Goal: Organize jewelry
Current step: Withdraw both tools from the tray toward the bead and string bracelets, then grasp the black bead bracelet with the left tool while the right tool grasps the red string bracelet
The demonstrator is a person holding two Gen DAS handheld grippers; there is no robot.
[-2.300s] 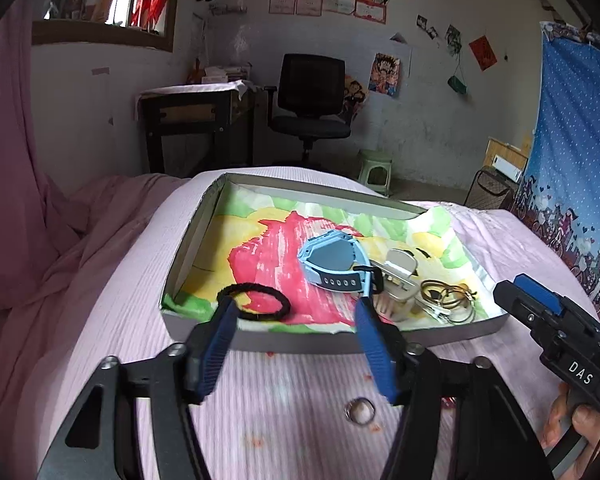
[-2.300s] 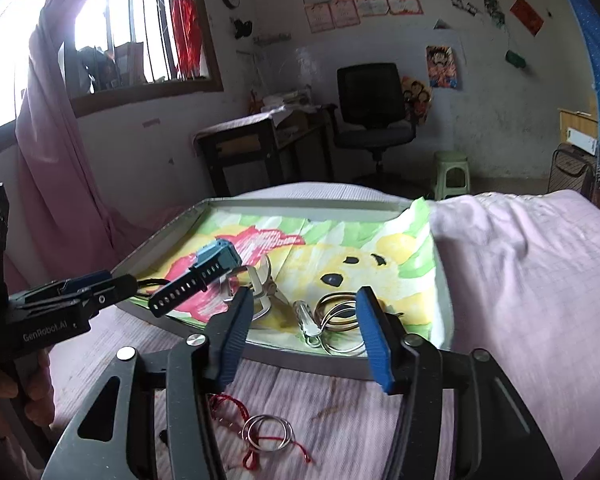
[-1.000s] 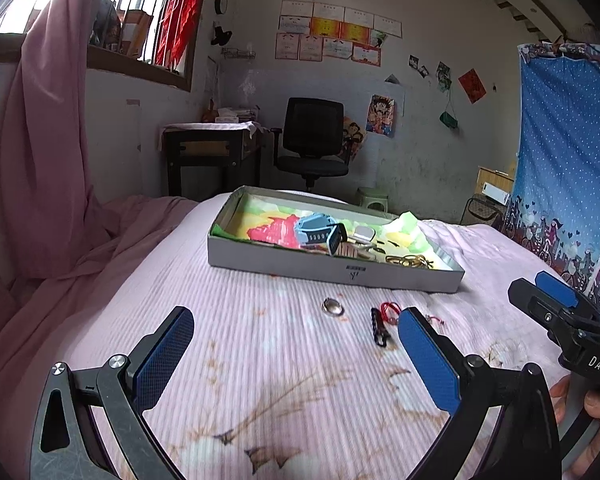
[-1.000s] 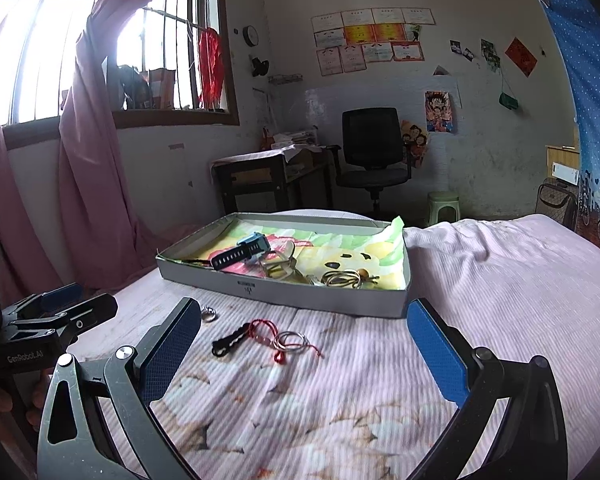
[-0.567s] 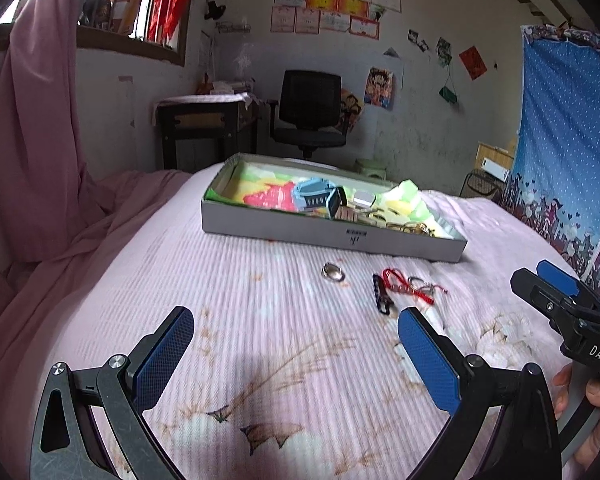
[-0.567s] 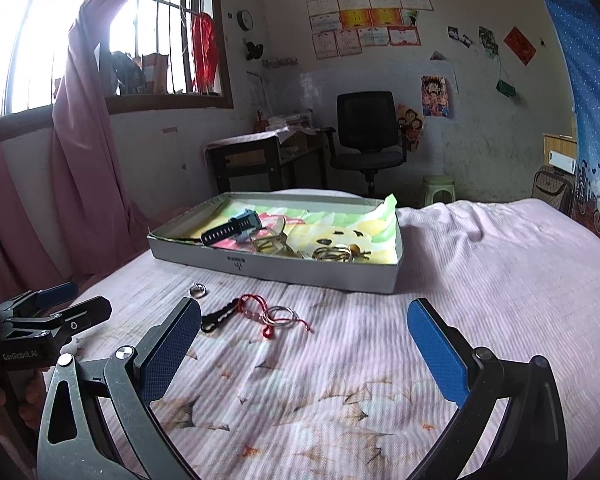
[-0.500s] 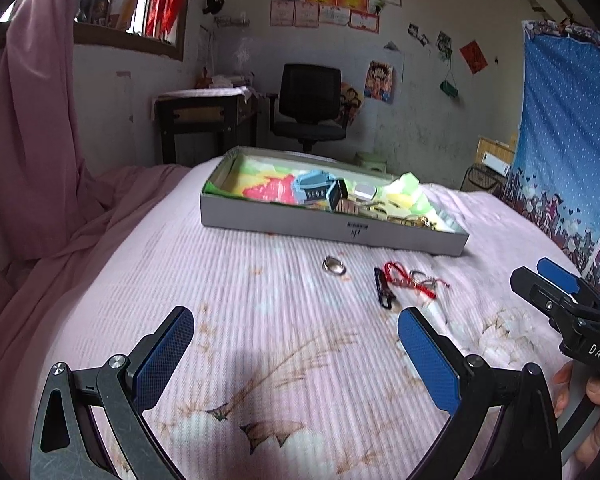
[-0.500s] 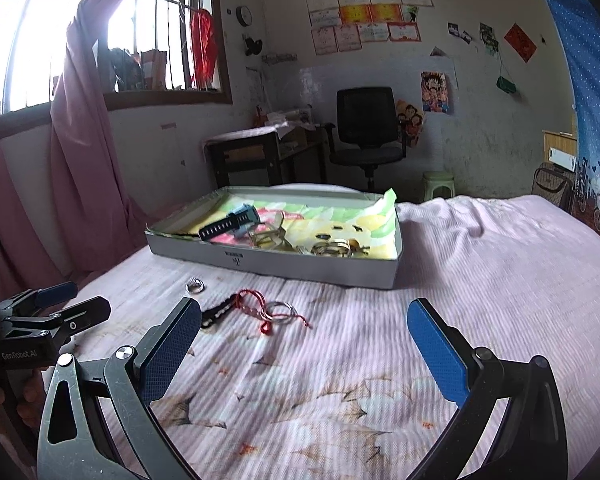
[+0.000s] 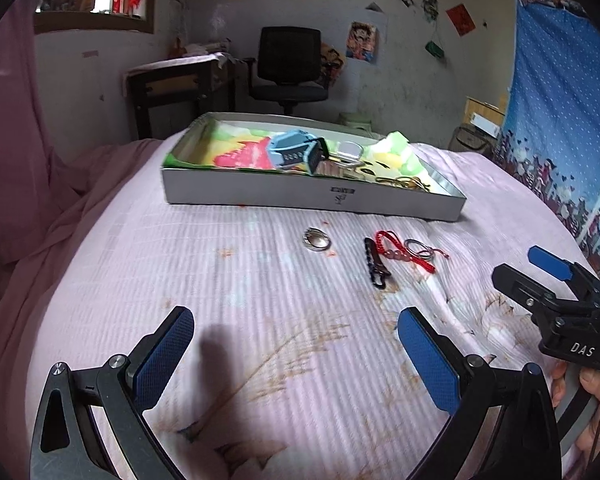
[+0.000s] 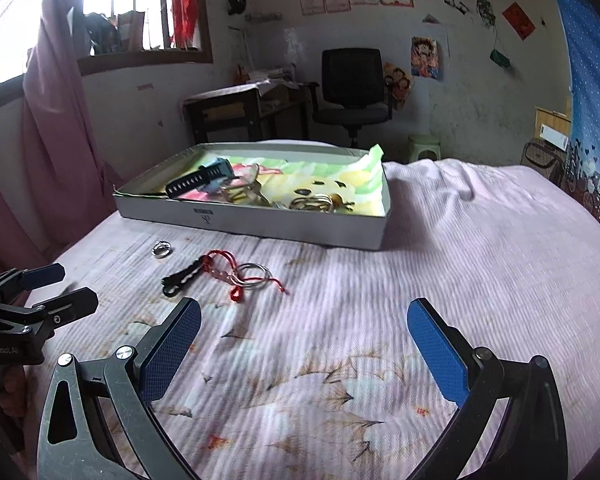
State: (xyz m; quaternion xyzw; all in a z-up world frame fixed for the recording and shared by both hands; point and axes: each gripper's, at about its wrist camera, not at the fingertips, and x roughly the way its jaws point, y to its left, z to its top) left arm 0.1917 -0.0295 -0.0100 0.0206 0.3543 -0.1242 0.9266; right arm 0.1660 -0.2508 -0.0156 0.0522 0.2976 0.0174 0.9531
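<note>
Left gripper (image 9: 294, 338) and right gripper (image 10: 304, 322): spread wide, empty, above bedsheet (image 10: 440, 256), well short of red string bracelet (image 10: 224, 266).

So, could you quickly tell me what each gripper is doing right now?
Left gripper: open, holding nothing.
Right gripper: open, holding nothing.

"DAS" stands on the right gripper (image 9: 550, 270); "GenRobot.AI" stands on the left gripper (image 10: 46, 284).
</note>
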